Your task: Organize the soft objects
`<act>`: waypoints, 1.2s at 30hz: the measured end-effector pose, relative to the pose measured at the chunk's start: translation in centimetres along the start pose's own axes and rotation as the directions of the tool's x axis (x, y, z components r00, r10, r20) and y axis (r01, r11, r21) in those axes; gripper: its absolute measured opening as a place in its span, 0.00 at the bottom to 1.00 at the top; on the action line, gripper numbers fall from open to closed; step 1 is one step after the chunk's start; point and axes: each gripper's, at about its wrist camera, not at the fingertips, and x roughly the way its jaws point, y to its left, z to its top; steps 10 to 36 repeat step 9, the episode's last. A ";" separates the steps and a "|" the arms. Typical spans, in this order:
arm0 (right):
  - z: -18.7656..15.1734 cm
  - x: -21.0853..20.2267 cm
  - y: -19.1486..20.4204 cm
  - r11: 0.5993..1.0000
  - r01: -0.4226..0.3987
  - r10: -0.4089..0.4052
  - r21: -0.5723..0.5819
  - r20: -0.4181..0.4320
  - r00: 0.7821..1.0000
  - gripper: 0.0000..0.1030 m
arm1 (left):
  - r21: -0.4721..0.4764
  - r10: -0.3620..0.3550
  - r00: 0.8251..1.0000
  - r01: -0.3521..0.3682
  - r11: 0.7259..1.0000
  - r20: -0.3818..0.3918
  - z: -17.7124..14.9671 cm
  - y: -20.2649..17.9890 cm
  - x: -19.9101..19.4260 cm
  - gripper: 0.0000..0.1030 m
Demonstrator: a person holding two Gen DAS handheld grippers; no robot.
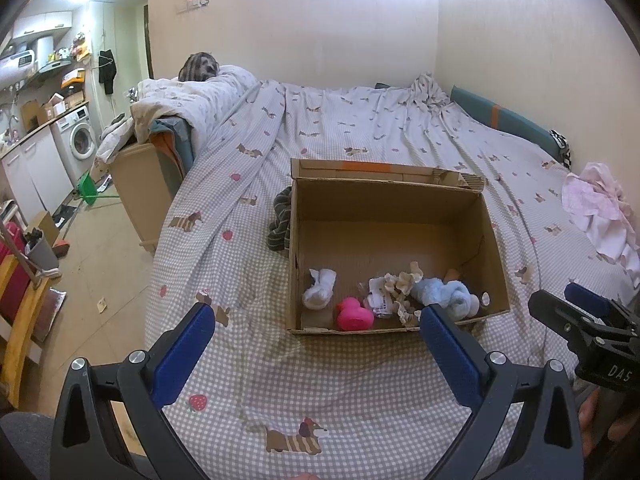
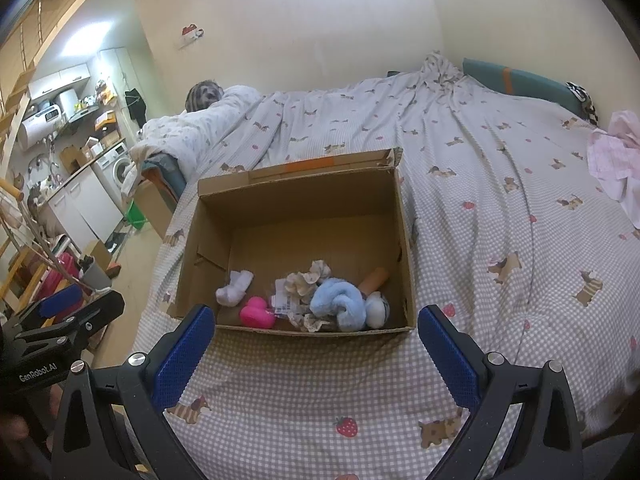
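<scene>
An open cardboard box stands on the bed. Along its near wall lie a white sock, a pink rubber duck, a crumpled patterned cloth with a tag, a light blue plush, a white ball-like toy and a tan cylinder. My left gripper hangs open over the bedsheet in front of the box, empty. My right gripper is open too, just short of the box's near wall, nothing between its fingers.
A dark striped cloth lies on the bed left of the box. Pink clothing is heaped at the bed's right side. A rolled quilt sits at the far left corner. The floor, a washing machine and cabinets lie off to the left.
</scene>
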 end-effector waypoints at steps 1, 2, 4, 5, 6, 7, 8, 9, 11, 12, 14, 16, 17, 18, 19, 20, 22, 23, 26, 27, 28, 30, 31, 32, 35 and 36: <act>0.0 0.0 0.0 1.000 0.000 0.000 0.000 0.000 1.000 1.00 | 0.000 0.001 1.000 -0.001 1.000 0.001 0.0 0.0 0.0 0.99; 0.0 0.0 0.0 1.000 0.000 0.000 0.000 0.000 1.000 1.00 | 0.001 0.001 1.000 -0.001 1.000 0.000 0.0 0.0 0.0 0.99; 0.0 0.0 0.0 1.000 0.001 -0.001 0.001 -0.002 1.000 1.00 | 0.000 0.000 1.000 0.000 1.000 -0.002 0.0 0.1 0.1 0.99; 0.0 0.0 0.0 1.000 0.002 -0.002 0.001 -0.002 1.000 1.00 | -0.002 -0.001 1.000 0.001 1.000 -0.002 0.0 0.1 0.0 0.99; 0.0 0.0 0.0 1.000 0.002 -0.002 0.002 -0.002 1.000 1.00 | -0.004 -0.001 1.000 0.001 1.000 0.001 0.0 0.1 0.0 0.99; 0.0 0.0 0.0 1.000 0.002 -0.002 0.002 -0.002 1.000 1.00 | -0.006 0.000 1.000 0.000 1.000 0.008 0.0 0.1 -0.1 0.99; 0.0 0.0 0.0 1.000 0.002 -0.002 0.001 -0.002 1.000 1.00 | -0.008 0.003 1.000 -0.003 1.000 0.011 0.0 0.2 -0.1 0.99; 0.0 0.0 0.0 1.000 0.001 -0.001 0.001 -0.002 1.000 1.00 | -0.011 0.002 1.000 -0.002 1.000 0.007 0.0 0.2 -0.1 0.99; 0.0 0.0 0.0 1.000 0.001 -0.001 0.001 -0.002 1.000 1.00 | -0.011 0.002 1.000 -0.002 1.000 0.007 0.0 0.2 -0.1 0.99; 0.0 0.0 0.0 1.000 0.001 -0.001 0.001 -0.002 1.000 1.00 | -0.011 0.002 1.000 -0.002 1.000 0.007 0.0 0.2 -0.1 0.99; 0.0 0.0 0.0 1.000 0.001 -0.001 0.001 -0.002 1.000 1.00 | -0.011 0.002 1.000 -0.002 1.000 0.007 0.0 0.2 -0.1 0.99; 0.0 0.0 0.0 1.000 0.001 -0.001 0.001 -0.002 1.000 1.00 | -0.011 0.002 1.000 -0.002 1.000 0.007 0.0 0.2 -0.1 0.99; 0.0 0.0 0.0 1.000 0.001 -0.001 0.001 -0.002 1.000 1.00 | -0.011 0.002 1.000 -0.002 1.000 0.007 0.0 0.2 -0.1 0.99; 0.0 0.0 0.0 1.000 0.001 -0.001 0.001 -0.002 1.000 1.00 | -0.011 0.002 1.000 -0.002 1.000 0.007 0.0 0.2 -0.1 0.99; 0.0 0.0 0.0 1.000 0.001 -0.001 0.001 -0.002 1.000 1.00 | -0.011 0.002 1.000 -0.002 1.000 0.007 0.0 0.2 -0.1 0.99; 0.0 0.0 0.0 1.000 0.001 -0.001 0.001 -0.002 1.000 1.00 | -0.011 0.002 1.000 -0.002 1.000 0.007 0.0 0.2 -0.1 0.99; 0.0 0.0 0.0 1.000 0.001 -0.001 0.001 -0.002 1.000 1.00 | -0.011 0.002 1.000 -0.002 1.000 0.007 0.0 0.2 -0.1 0.99; 0.0 0.0 0.0 1.000 0.001 -0.001 0.001 -0.002 1.000 1.00 | -0.011 0.002 1.000 -0.002 1.000 0.007 0.0 0.2 -0.1 0.99; 0.0 0.0 0.0 1.000 0.001 -0.001 0.001 -0.002 1.000 1.00 | -0.011 0.002 1.000 -0.002 1.000 0.007 0.0 0.2 -0.1 0.99; 0.0 0.0 0.0 1.000 0.001 -0.001 0.001 -0.002 1.000 1.00 | -0.011 0.002 1.000 -0.002 1.000 0.007 0.0 0.2 -0.1 0.99; 0.0 0.0 0.0 1.000 0.001 -0.001 0.001 -0.002 1.000 1.00 | -0.011 0.002 1.000 -0.002 1.000 0.007 0.0 0.2 -0.1 0.99; 0.0 0.0 0.0 1.000 0.001 -0.001 0.001 -0.002 1.000 1.00 | -0.011 0.002 1.000 -0.002 1.000 0.007 0.0 0.2 -0.1 0.99; 0.0 0.0 0.0 1.000 0.001 -0.001 0.001 -0.002 1.000 1.00 | -0.011 0.002 1.000 -0.002 1.000 0.007 0.0 0.2 -0.1 0.99; 0.0 0.0 0.0 1.000 0.001 -0.001 0.001 -0.002 1.000 1.00 | -0.011 0.002 1.000 -0.002 1.000 0.007 0.0 0.2 -0.1 0.99; 0.0 0.0 0.0 1.000 0.001 -0.001 0.001 -0.002 1.000 1.00 | -0.011 0.002 1.000 -0.002 1.000 0.007 0.0 0.2 -0.1 0.99; 0.0 0.0 0.0 1.000 0.001 -0.001 0.001 -0.002 1.000 1.00 | -0.011 0.002 1.000 -0.002 1.000 0.007 0.0 0.2 -0.1 0.99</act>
